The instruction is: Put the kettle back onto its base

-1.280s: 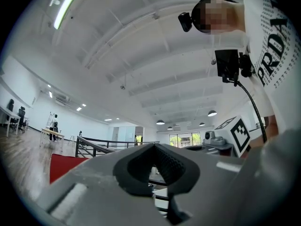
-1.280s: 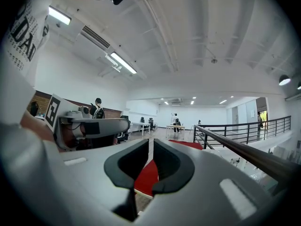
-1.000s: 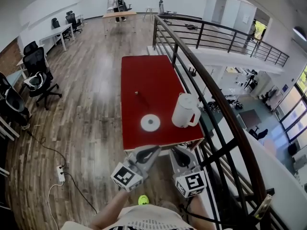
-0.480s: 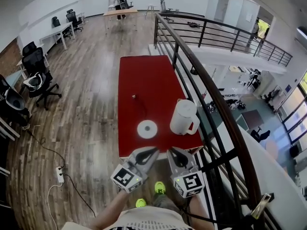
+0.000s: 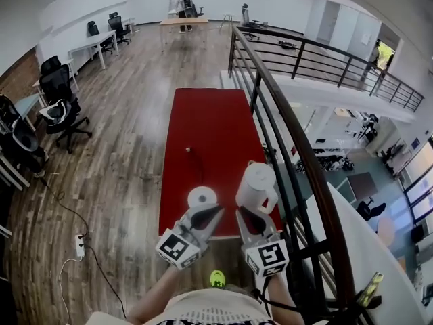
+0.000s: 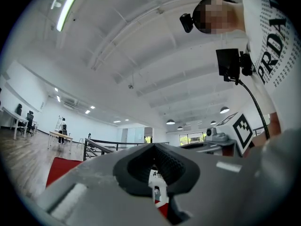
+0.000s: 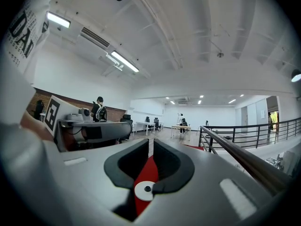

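**Desk:** What stands on the bench (image 5: 210, 124)?

**Photographer:** The kettle (image 5: 257, 188) and its base (image 5: 201, 197) stand near the bench's 6 o'clock edge. They are apart, with the kettle at 3 o'clock of the base. A cord (image 5: 196, 156) lies on the bench at 12 o'clock of the base.

**Desk:** And the claws?

**Photographer:** They are side by side. The left claw (image 5: 215, 212) is at 6 o'clock of the base, and the right claw (image 5: 243, 215) is at 6 o'clock of the kettle.

**Desk:** And around the bench?

**Photographer:** A railing (image 5: 298, 134) runs along the bench's 3 o'clock side. Office chairs (image 5: 62, 107) stand on the floor at 9 o'clock. A power strip (image 5: 80, 246) lies at 8 o'clock. A second bench (image 5: 184, 22) stands far off at 12 o'clock, with a person (image 5: 181, 2) beside it.
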The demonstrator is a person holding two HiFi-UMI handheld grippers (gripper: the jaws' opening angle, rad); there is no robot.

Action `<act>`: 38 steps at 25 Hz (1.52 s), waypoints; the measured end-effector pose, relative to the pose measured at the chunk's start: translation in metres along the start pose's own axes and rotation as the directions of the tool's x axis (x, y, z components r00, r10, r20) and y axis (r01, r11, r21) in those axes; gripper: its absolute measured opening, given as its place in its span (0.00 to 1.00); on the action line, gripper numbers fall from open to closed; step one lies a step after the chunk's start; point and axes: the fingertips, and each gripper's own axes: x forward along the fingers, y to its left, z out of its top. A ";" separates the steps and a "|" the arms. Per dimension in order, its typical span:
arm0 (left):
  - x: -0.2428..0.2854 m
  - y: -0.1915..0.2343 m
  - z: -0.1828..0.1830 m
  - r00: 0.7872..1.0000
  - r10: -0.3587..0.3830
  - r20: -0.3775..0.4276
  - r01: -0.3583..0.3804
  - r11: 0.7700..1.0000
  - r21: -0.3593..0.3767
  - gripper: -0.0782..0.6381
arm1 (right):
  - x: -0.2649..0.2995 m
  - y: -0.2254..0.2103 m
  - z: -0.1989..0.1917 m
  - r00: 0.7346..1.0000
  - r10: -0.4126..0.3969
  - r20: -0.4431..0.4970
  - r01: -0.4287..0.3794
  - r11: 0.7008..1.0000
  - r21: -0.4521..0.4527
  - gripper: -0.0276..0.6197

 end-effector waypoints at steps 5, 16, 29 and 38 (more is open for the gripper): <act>0.022 0.011 -0.007 0.999 0.036 0.005 -0.036 0.999 0.002 0.10 | 0.011 -0.022 -0.004 1.000 0.031 0.004 -0.031 0.999 -0.006 0.10; 0.046 0.019 -0.019 0.998 0.058 -0.016 -0.059 0.998 -0.017 0.10 | 0.018 -0.057 -0.020 0.999 0.024 -0.042 -0.023 1.000 0.021 0.10; 0.072 0.029 -0.042 0.999 0.027 -0.034 -0.028 0.999 -0.035 0.10 | 0.020 -0.089 -0.052 0.991 -0.085 -0.105 0.088 0.996 0.020 0.20; 0.087 0.032 -0.056 0.999 0.023 -0.049 -0.025 0.998 -0.061 0.10 | 0.010 -0.136 -0.102 0.936 -0.263 -0.232 0.265 0.964 -0.023 0.36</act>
